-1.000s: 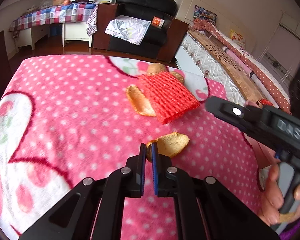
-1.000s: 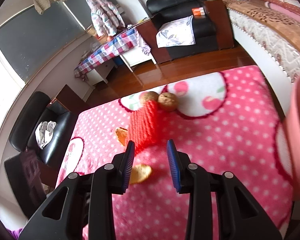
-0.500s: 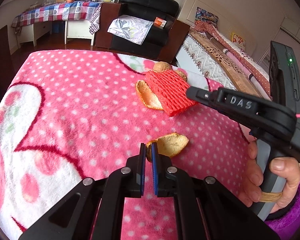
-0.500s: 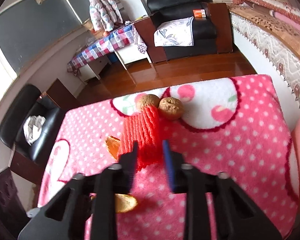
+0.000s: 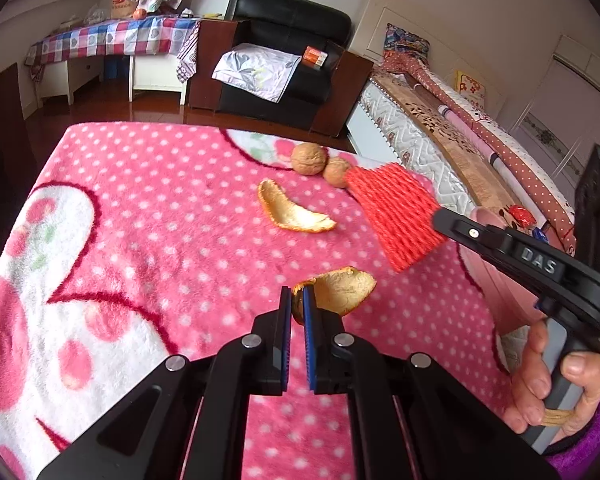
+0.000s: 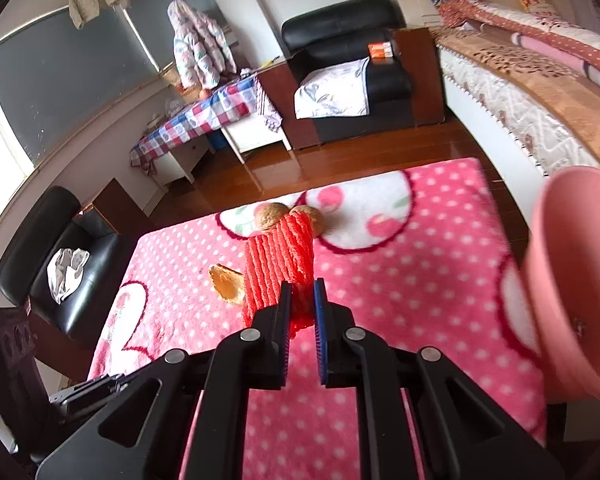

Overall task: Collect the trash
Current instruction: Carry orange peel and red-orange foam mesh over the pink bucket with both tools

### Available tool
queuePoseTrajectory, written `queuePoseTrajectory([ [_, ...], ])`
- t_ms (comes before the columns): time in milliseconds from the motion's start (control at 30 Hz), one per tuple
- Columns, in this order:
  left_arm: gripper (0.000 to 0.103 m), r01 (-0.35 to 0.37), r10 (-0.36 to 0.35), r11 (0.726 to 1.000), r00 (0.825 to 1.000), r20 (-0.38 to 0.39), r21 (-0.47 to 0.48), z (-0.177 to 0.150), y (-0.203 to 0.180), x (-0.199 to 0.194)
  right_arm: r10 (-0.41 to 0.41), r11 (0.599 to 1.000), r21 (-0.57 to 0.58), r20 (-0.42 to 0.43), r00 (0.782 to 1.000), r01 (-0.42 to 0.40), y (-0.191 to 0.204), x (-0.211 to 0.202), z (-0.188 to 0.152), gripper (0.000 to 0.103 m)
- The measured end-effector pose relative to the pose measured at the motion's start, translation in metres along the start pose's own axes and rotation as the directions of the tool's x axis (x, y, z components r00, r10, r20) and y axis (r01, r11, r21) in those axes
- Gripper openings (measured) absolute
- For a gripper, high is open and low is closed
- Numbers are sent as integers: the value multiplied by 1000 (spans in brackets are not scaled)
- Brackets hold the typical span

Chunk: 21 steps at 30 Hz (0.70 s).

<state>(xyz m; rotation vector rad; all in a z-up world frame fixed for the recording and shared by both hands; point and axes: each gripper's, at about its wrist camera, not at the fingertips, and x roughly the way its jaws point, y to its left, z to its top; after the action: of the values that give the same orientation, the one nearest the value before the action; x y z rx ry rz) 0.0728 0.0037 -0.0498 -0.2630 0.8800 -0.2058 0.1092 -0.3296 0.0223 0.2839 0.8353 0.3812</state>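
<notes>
My left gripper (image 5: 297, 308) is shut on the edge of a curled orange peel (image 5: 342, 290), held just above the pink dotted blanket (image 5: 140, 220). My right gripper (image 6: 302, 304) has a red foam fruit net (image 6: 280, 264) between its pads, and its jaws are closing on it. In the left wrist view the right gripper (image 5: 440, 216) comes in from the right with the net (image 5: 392, 216) hanging from its tip. A second orange peel (image 5: 292, 212) and two walnuts (image 5: 309, 159) lie on the blanket beyond.
A pink plastic bin (image 6: 572, 280) stands at the blanket's right edge, close to my right gripper. A person's hand (image 5: 556, 392) grips the right tool's handle. Past the blanket are wooden floor, a black armchair (image 5: 288, 56) and a bed (image 6: 540, 92).
The right gripper's jaws closed on the red net and drew it to the right, uncovering both walnuts and the far peel. The left gripper rose slightly with its peel.
</notes>
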Motion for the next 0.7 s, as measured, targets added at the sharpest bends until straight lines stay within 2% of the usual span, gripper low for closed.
queuePoseTrajectory([
  [167, 5, 7, -7, 1000, 1000, 11, 28, 0, -15, -7, -9, 1000, 19, 29, 1000, 8, -9, -25, -6, 11],
  [400, 5, 17, -19, 997, 1000, 16, 75, 2, -44, -12, -61, 998, 5, 88, 994, 61, -22, -58, -14, 11],
  [700, 5, 34, -38, 989, 999, 25, 141, 5, -83, -11, -124, 991, 74, 138, 983, 114, -62, -94, -20, 11],
])
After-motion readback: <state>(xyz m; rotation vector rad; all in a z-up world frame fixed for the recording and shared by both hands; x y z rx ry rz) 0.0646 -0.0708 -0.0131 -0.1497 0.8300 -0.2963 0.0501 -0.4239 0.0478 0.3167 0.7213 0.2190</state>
